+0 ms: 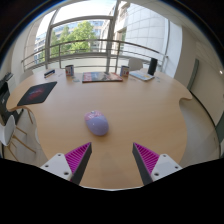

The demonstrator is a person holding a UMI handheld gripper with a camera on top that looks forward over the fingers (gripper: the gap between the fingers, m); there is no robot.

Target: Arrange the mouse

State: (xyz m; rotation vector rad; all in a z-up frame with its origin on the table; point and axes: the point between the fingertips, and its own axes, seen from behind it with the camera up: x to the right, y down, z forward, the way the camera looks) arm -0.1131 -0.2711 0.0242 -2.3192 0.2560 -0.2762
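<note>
Handheld gripper (112, 160) hovering short of a small lilac-grey rounded computer mouse (96, 123) on a round pale wooden table (150, 110) — fingers spread apart, nothing held.

The mouse sits alone on bare tabletop, beyond the fingertips and a little toward the left finger (72, 160) rather than centred in the gap; the right finger (150, 160) is the farther one. Its long axis appears to run roughly away from the camera, tilted slightly, though the shape is too rounded to be sure. A black rectangular mouse mat (36, 94) lies well apart on the table's left side — probably where the mouse belongs. To take it, the gripper would likely need to advance and shift left so the mouse stands between the purple-striped pads.
</note>
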